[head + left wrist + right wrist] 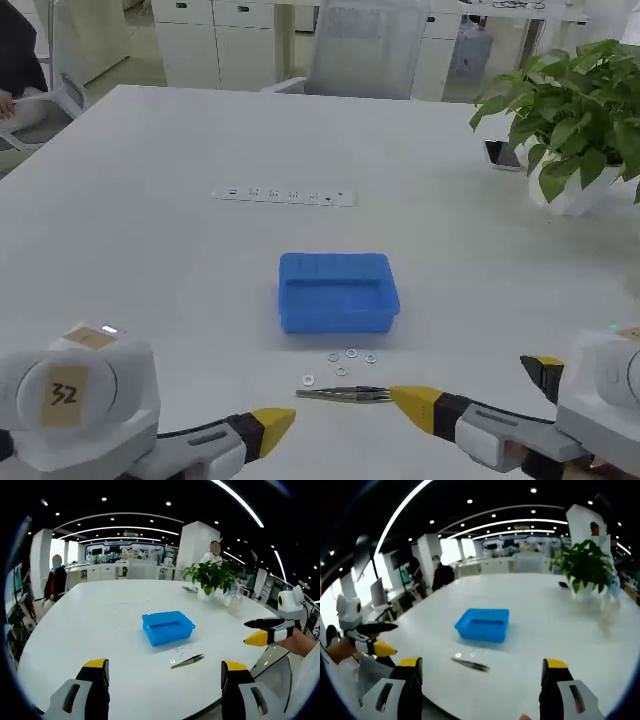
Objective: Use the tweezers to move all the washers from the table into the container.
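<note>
A blue container (338, 292) stands mid-table, with several small washers (350, 358) lying loose on the table just in front of it. Metal tweezers (340, 393) lie flat on the table near the washers. My right gripper (480, 388) is open at the lower right, one yellow tip close to the tweezers' right end, nothing held. My left gripper (164, 666) is open and empty, low at the near left. The left gripper view has the container (167, 626), washers (180, 650) and tweezers (187, 661) ahead. The right gripper view has the tweezers (470, 665) between its jaws' line of sight.
A white power strip (285, 195) lies beyond the container. A potted plant (575, 110) and a phone (500, 155) sit at the far right. A chair (365, 45) stands behind the table. People sit in the background.
</note>
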